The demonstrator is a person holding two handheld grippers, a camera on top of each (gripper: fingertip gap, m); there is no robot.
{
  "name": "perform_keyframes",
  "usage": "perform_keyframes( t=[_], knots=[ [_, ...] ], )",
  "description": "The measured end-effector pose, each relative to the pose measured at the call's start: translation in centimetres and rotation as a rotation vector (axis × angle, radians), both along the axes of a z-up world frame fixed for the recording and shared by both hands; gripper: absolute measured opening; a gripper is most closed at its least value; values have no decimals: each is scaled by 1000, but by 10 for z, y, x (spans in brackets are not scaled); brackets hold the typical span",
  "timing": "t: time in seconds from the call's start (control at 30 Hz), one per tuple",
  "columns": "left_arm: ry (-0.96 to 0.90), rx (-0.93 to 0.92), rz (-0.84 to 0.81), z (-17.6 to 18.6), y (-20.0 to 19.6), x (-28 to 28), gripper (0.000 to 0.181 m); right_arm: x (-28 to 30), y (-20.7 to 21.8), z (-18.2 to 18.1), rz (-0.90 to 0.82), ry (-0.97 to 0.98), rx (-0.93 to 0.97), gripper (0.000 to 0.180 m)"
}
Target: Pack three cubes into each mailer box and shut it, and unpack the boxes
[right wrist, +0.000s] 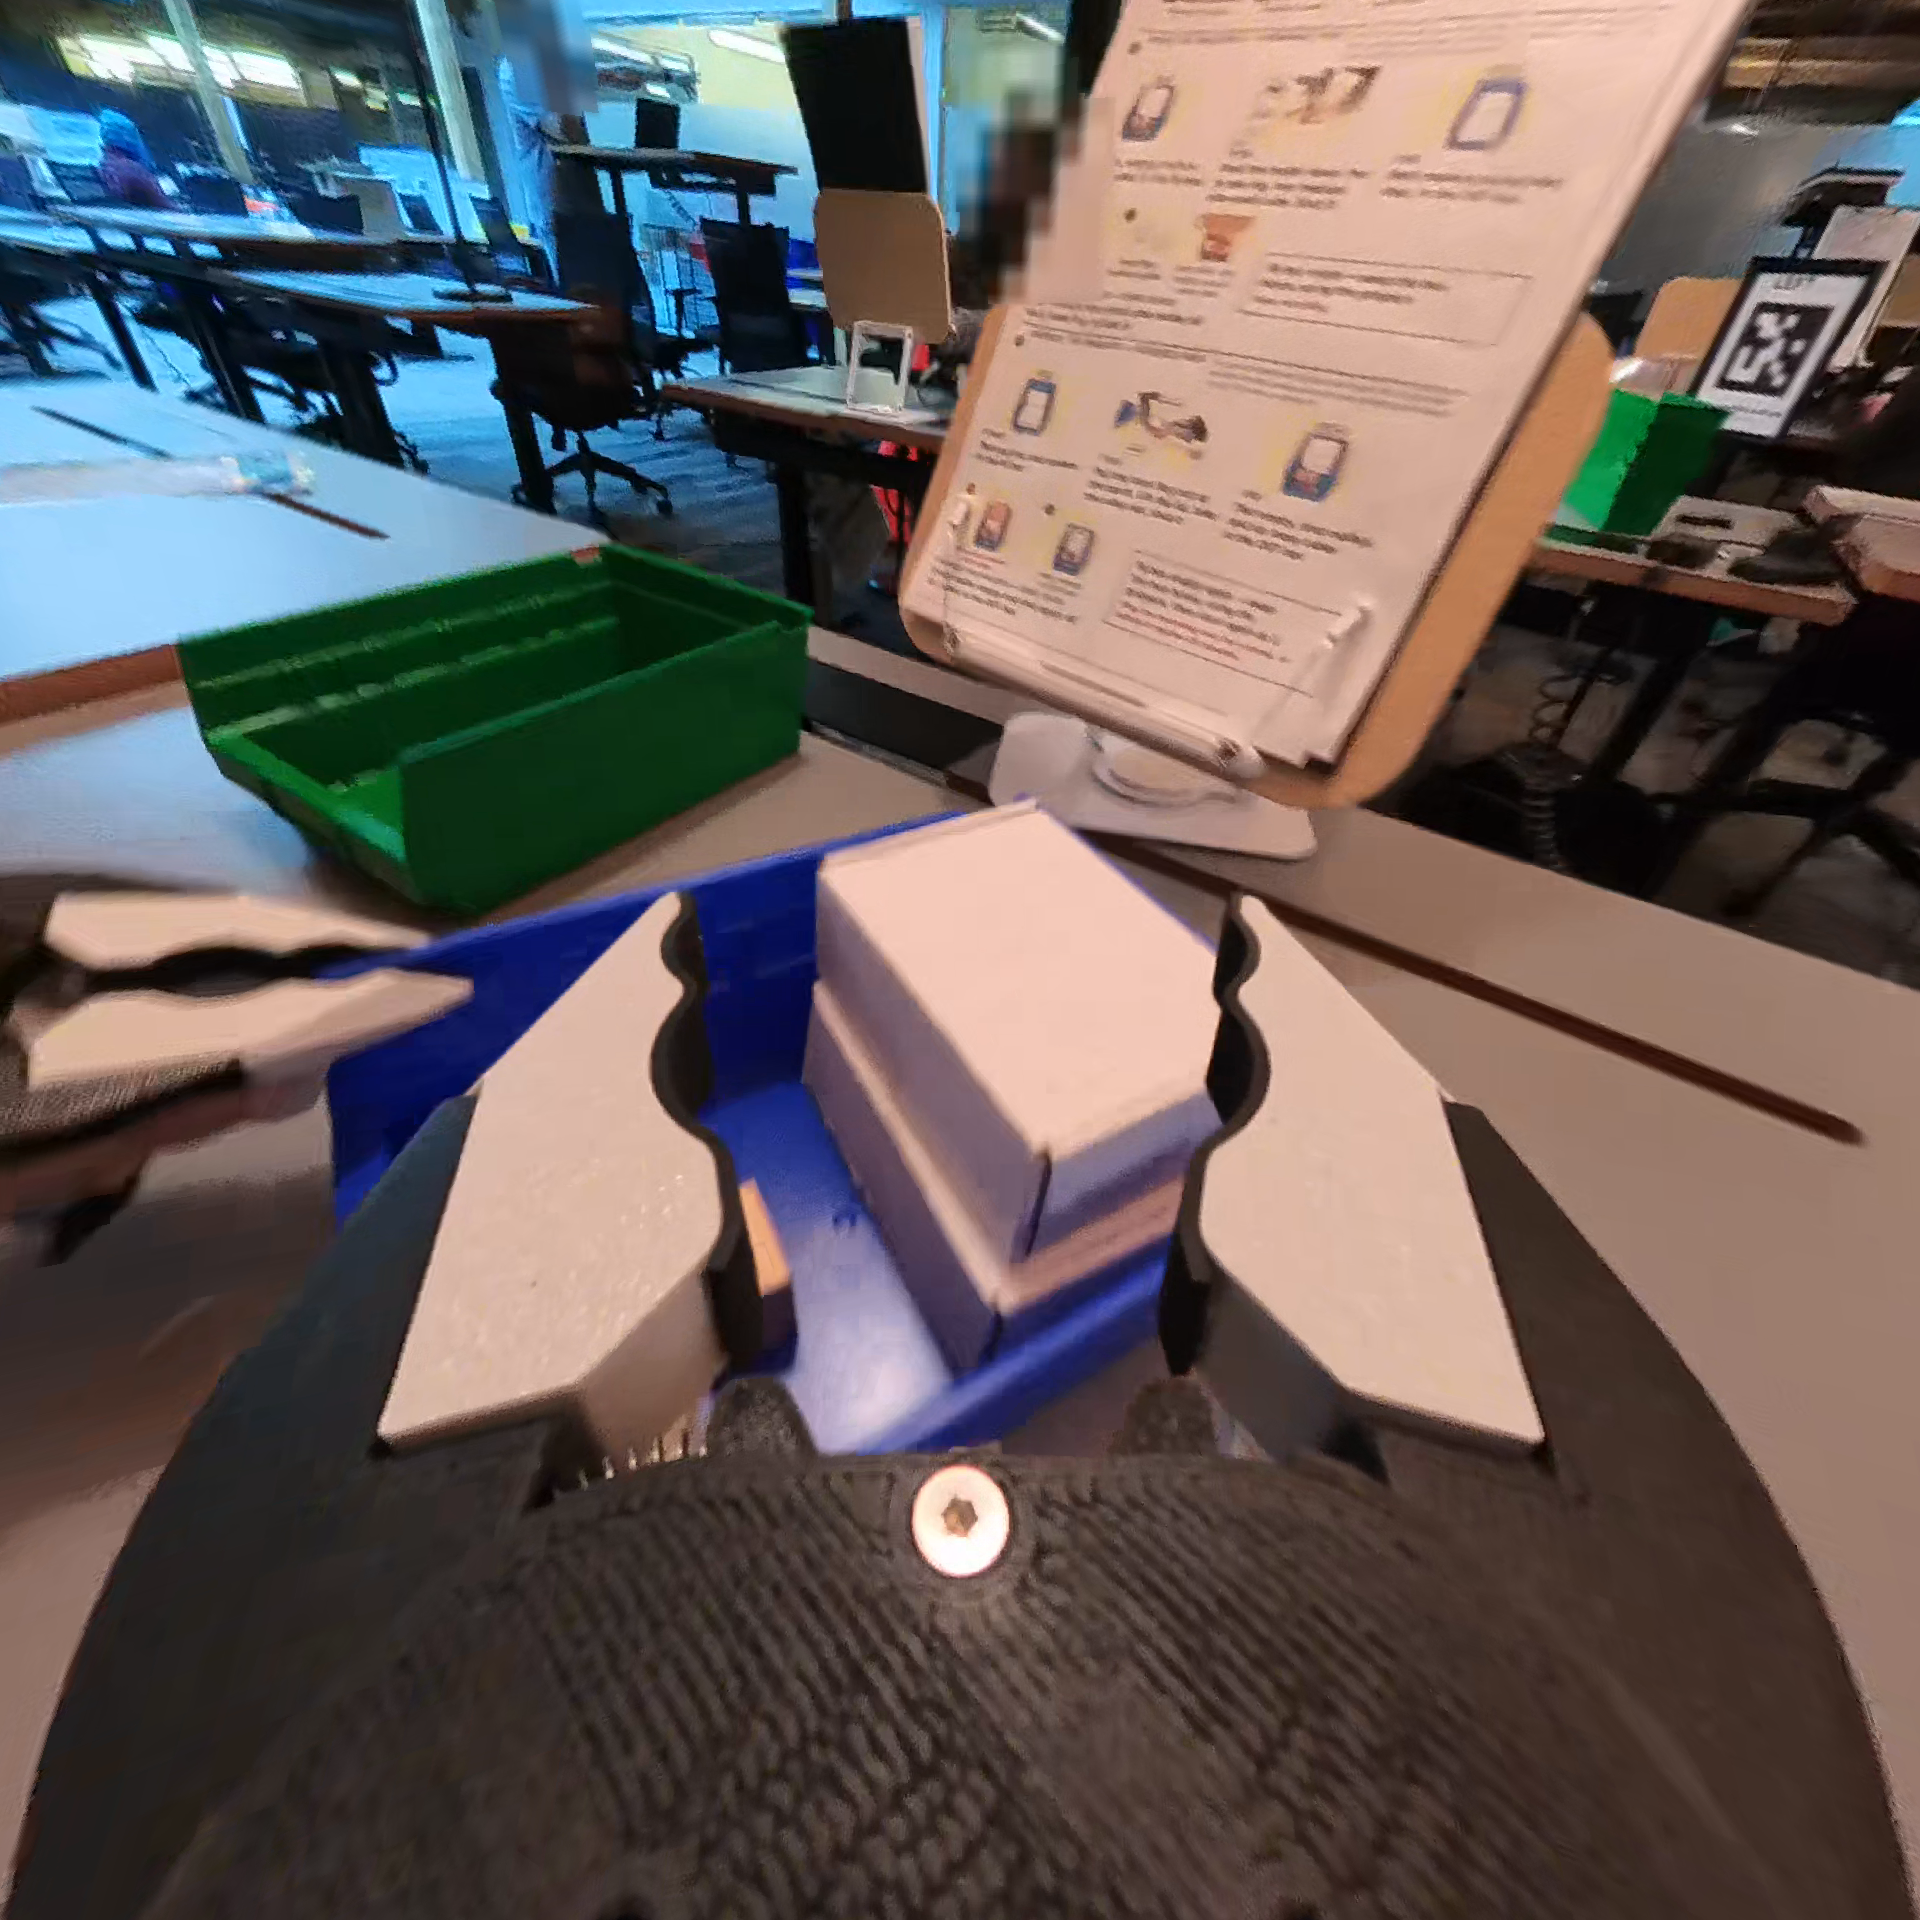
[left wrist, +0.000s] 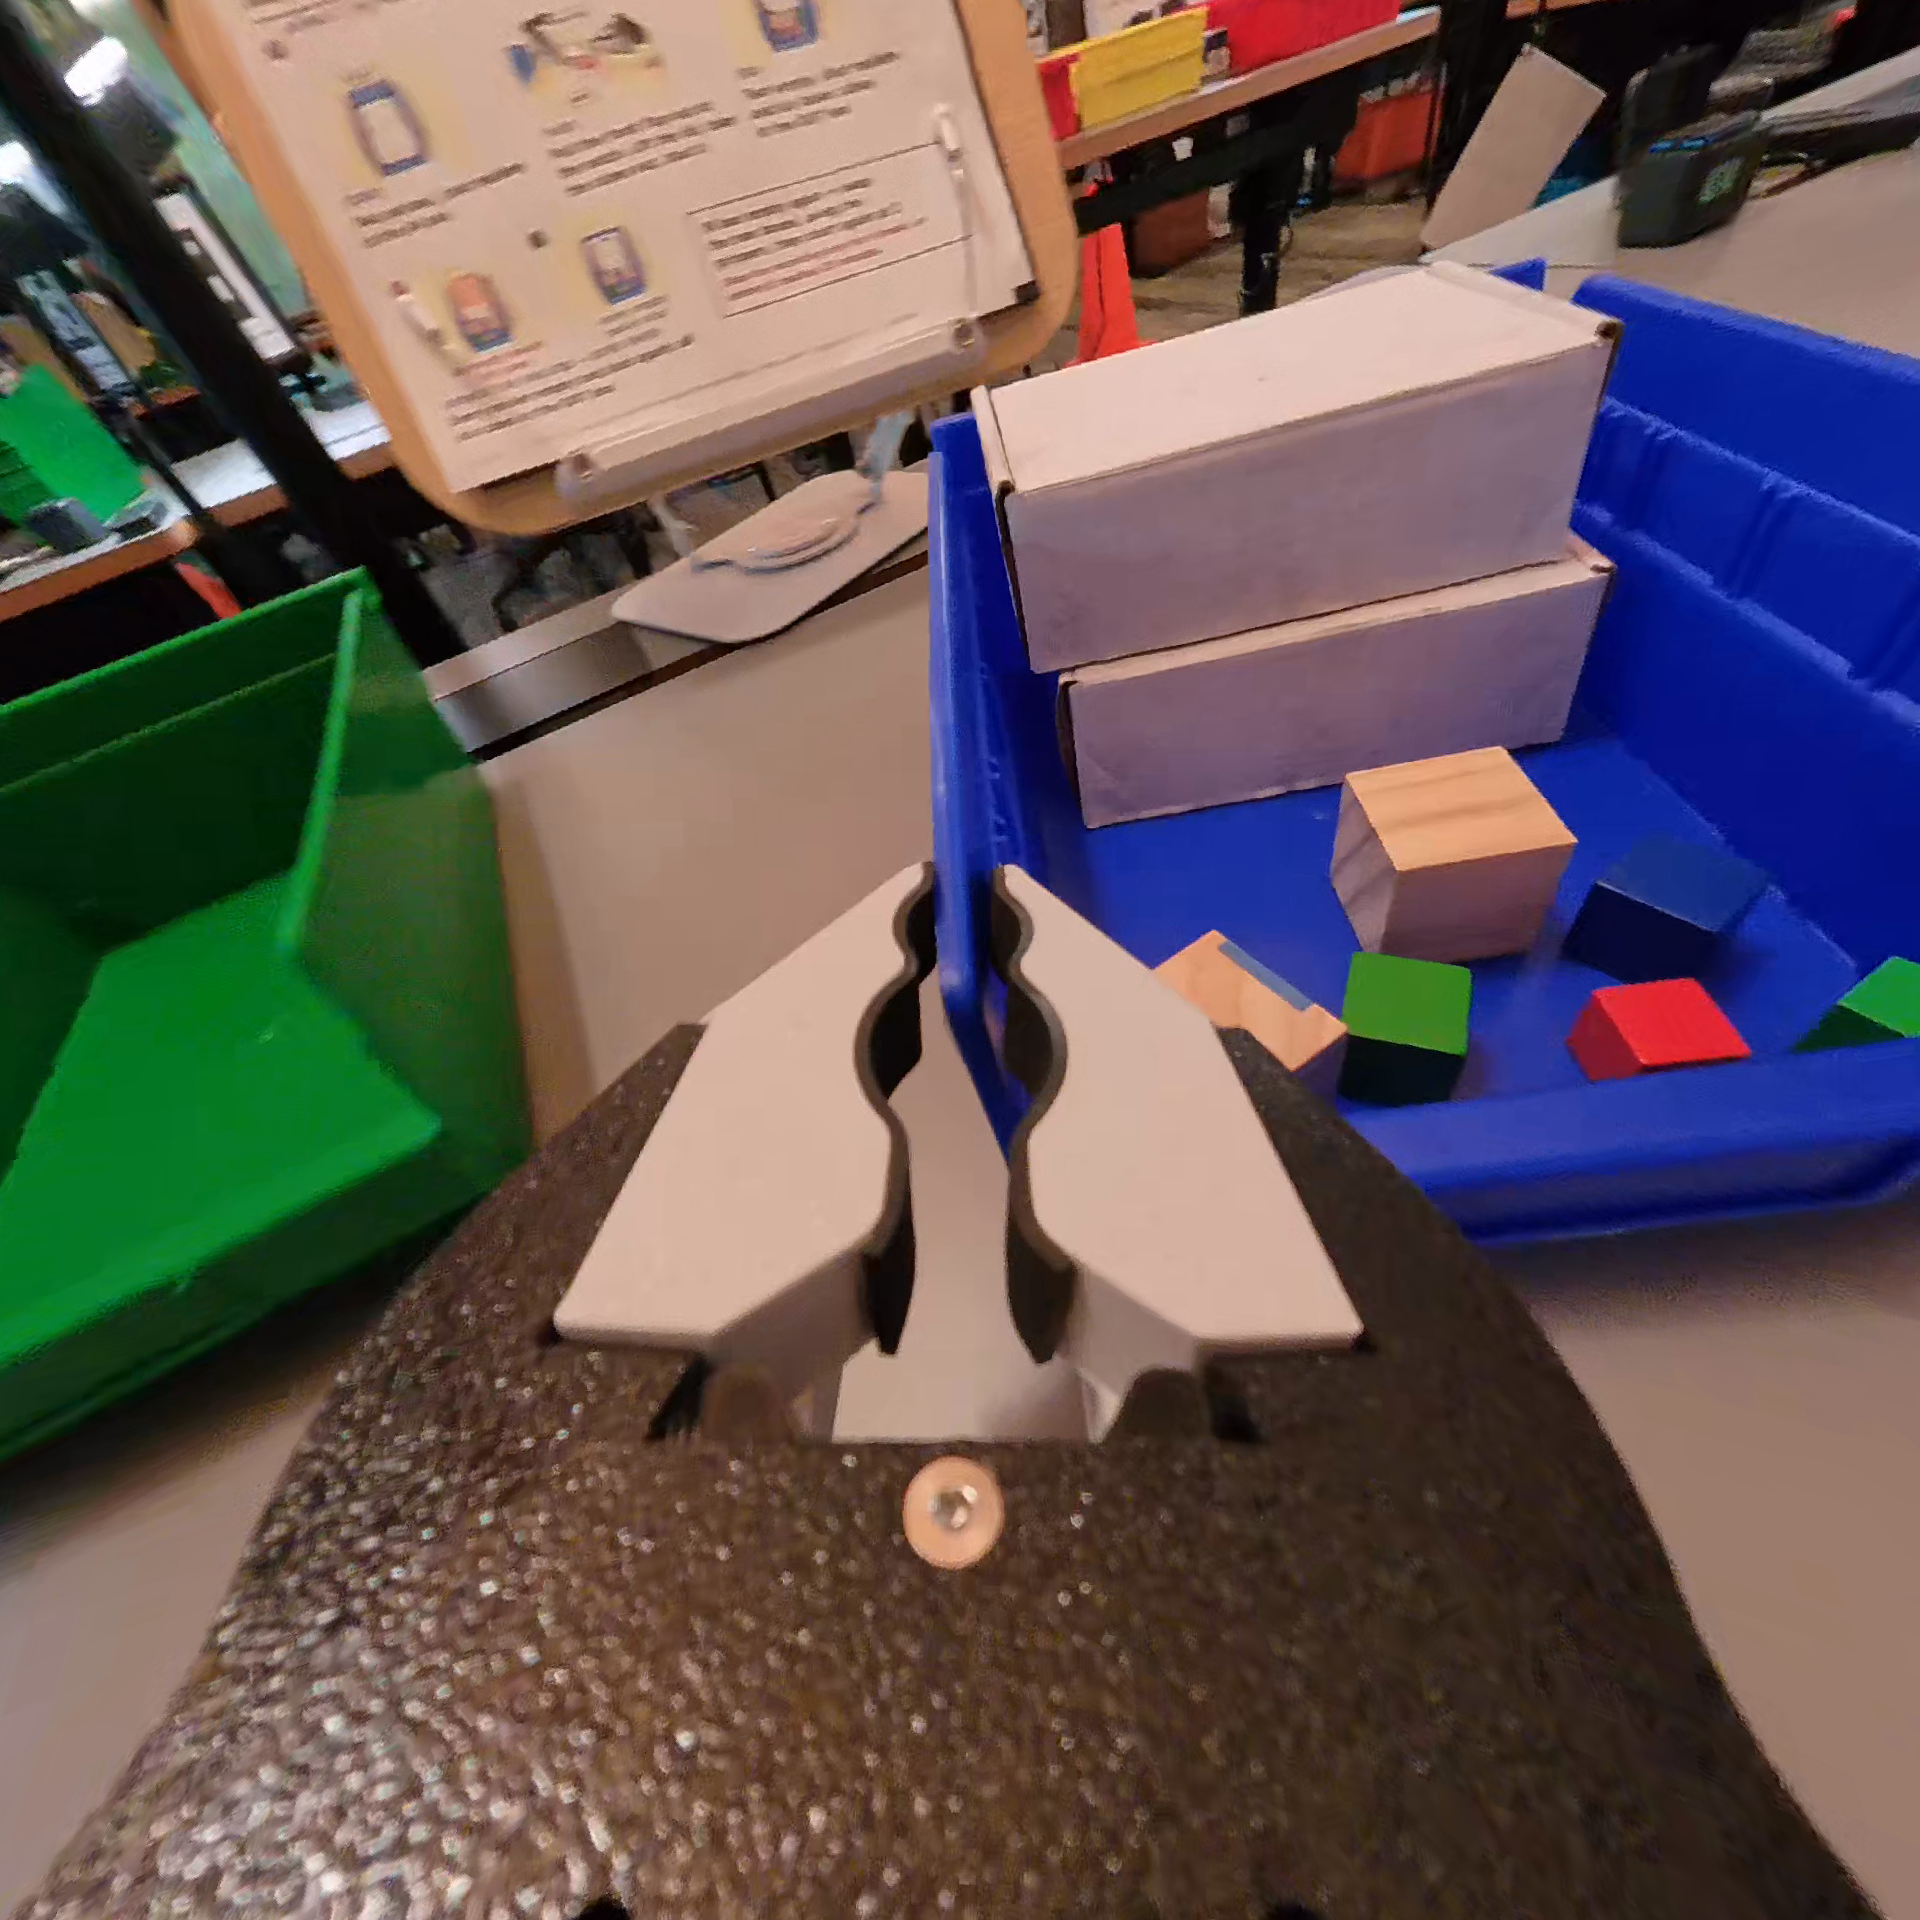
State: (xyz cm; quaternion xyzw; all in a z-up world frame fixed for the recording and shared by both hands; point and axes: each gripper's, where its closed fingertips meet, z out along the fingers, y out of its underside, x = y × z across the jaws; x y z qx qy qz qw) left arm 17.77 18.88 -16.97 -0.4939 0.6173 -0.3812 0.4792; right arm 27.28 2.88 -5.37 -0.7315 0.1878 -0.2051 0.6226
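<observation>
- Mailer boxes: I see two white ones, both shut, stacked in my blue bin; the top box lies slightly askew on the bottom box.
- My left gripper points at the blue bin's left wall from low over the table. Its fingers are nearly together, straddling that wall's rim; I cannot tell whether they pinch it.
- My right gripper hovers above the near end of the blue bin, fingers spread wide and holding nothing, with the stacked boxes framed between them.
- Loose cubes lie on the bin floor before the boxes: a large wooden cube, a second wooden cube by the left wall, a green cube, a red cube, a dark blue cube and another green one at the frame edge.
- My green bin sits on the table left of the blue one, apart from it.
- An instruction board stands on its stand behind both bins.
</observation>
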Motion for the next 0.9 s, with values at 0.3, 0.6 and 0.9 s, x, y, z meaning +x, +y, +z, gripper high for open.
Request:
perform_keyframes(
  t=[0.3,0.6,0.9],
  knots=[
    [-69,51,111,1,48,-40,8,-13,236,51,263,287,56,94],
    [-103,-22,131,2,54,-49,6,43,358,-82,-75,555,-325,67],
    [-115,-28,155,2,73,-56,6,29,387,-172,-131,686,-495,44]
  ],
)
